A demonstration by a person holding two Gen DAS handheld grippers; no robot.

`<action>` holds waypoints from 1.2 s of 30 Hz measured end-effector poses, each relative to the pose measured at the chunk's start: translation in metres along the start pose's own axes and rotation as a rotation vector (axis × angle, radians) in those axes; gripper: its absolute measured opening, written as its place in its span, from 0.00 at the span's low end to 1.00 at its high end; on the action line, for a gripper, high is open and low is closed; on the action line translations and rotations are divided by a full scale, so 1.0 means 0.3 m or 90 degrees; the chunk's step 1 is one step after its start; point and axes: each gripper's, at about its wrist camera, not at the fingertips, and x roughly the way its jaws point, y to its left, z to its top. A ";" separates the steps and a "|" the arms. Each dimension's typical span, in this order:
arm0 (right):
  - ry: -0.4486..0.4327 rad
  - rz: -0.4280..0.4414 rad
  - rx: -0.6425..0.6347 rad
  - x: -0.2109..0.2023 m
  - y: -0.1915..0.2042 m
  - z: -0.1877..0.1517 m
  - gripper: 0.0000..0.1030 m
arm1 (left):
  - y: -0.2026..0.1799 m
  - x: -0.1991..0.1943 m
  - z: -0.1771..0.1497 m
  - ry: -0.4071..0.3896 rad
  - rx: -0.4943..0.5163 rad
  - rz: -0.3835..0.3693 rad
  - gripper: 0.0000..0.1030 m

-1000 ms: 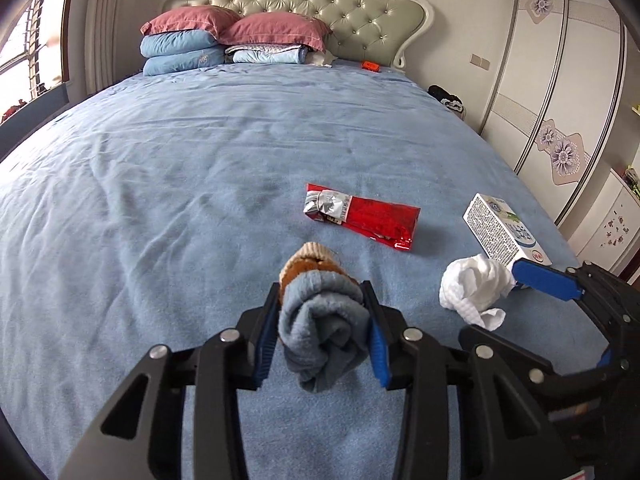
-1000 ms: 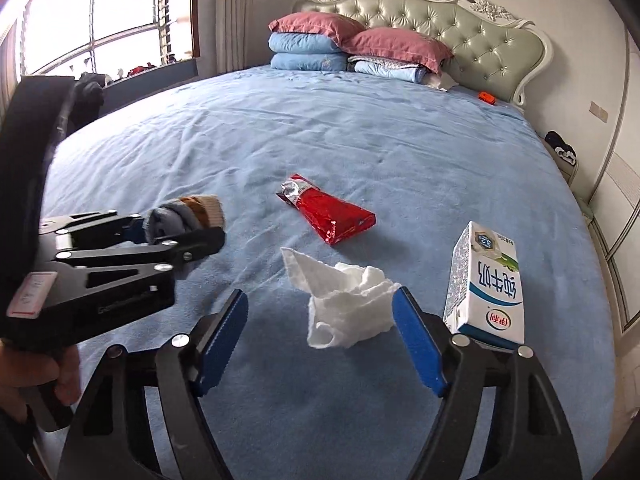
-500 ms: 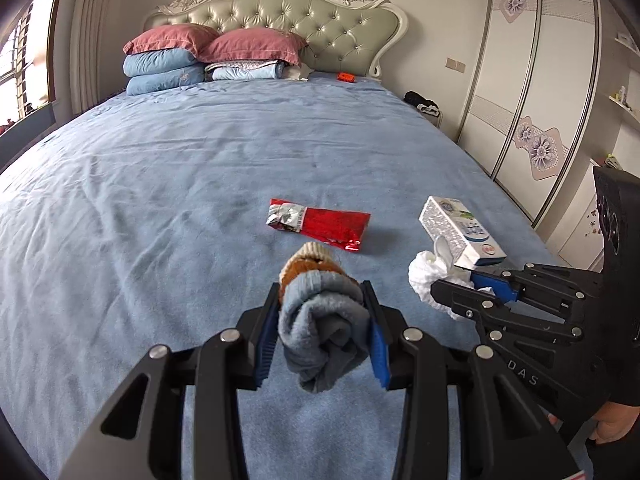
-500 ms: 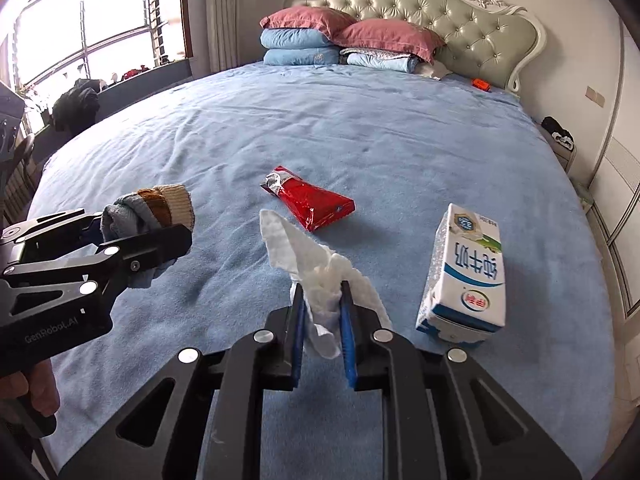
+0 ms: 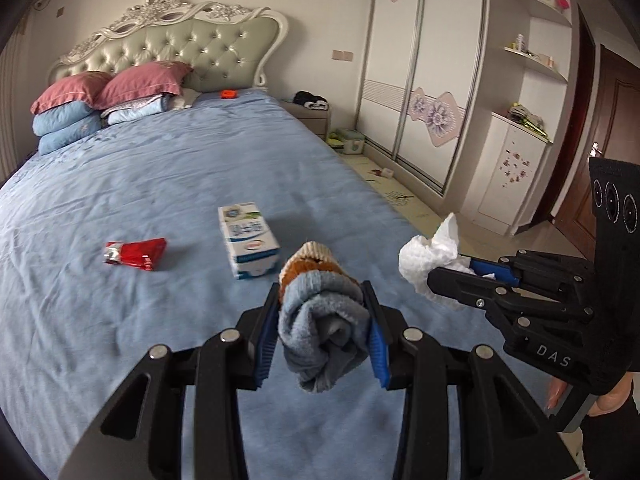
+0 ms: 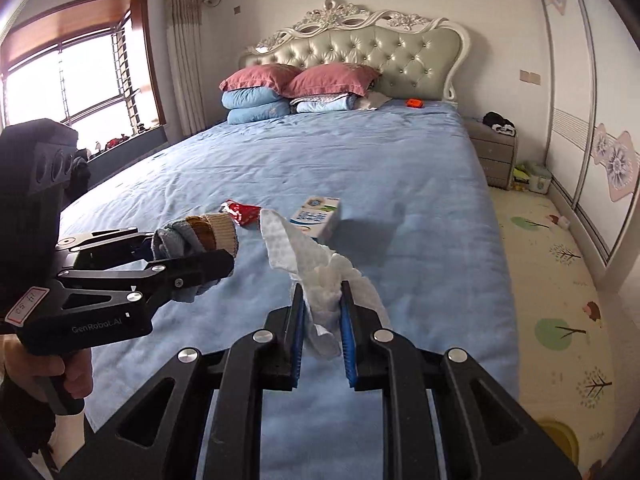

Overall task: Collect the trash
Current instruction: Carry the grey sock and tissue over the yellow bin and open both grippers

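Observation:
My left gripper (image 5: pixel 322 300) is shut on a rolled grey-blue sock with a brown and cream cuff (image 5: pixel 320 312) and holds it above the blue bed; it also shows in the right wrist view (image 6: pixel 196 236). My right gripper (image 6: pixel 322 300) is shut on a crumpled white tissue (image 6: pixel 316 272), lifted off the bed; the tissue shows in the left wrist view (image 5: pixel 430 256). A white and blue milk carton (image 5: pixel 248 242) lies on the bed. A red snack wrapper (image 5: pixel 134 254) lies to its left.
The blue bedspread (image 5: pixel 140 184) runs back to stacked pillows (image 5: pixel 104 100) and a tufted headboard (image 5: pixel 172 40). A small orange object (image 5: pixel 228 94) lies near the headboard. A nightstand (image 6: pixel 494 152), wardrobe doors (image 5: pixel 420 80) and a patterned floor mat (image 6: pixel 560 288) are on the right.
The right gripper closed on the tissue and lifted it off the bed. Both grippers have pulled back and swung right; the carton and wrapper now lie farther away. The sock stays gripped.

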 end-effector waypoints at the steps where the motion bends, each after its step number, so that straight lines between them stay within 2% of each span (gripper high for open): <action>1: -0.003 -0.009 0.012 -0.040 -0.043 -0.021 0.16 | -0.052 0.023 -0.001 0.007 0.011 -0.013 0.38; 9: -0.018 -0.113 0.099 -0.296 -0.373 -0.191 0.16 | -0.500 0.226 -0.004 0.072 0.114 -0.130 0.38; 12: -0.006 -0.158 0.124 -0.363 -0.473 -0.262 0.16 | -0.654 0.311 -0.019 0.107 0.145 -0.175 0.38; 18: 0.031 -0.206 0.184 -0.443 -0.654 -0.404 0.17 | -0.893 0.485 -0.068 0.195 0.180 -0.240 0.38; 23: 0.064 -0.237 0.230 -0.472 -0.774 -0.508 0.17 | -1.027 0.628 -0.098 0.263 0.194 -0.258 0.38; 30: 0.145 -0.254 0.327 -0.395 -0.965 -0.706 0.18 | -1.169 0.867 -0.133 0.387 0.181 -0.262 0.38; 36: 0.173 -0.267 0.381 -0.368 -1.066 -0.795 0.18 | -1.268 0.970 -0.190 0.407 0.205 -0.251 0.38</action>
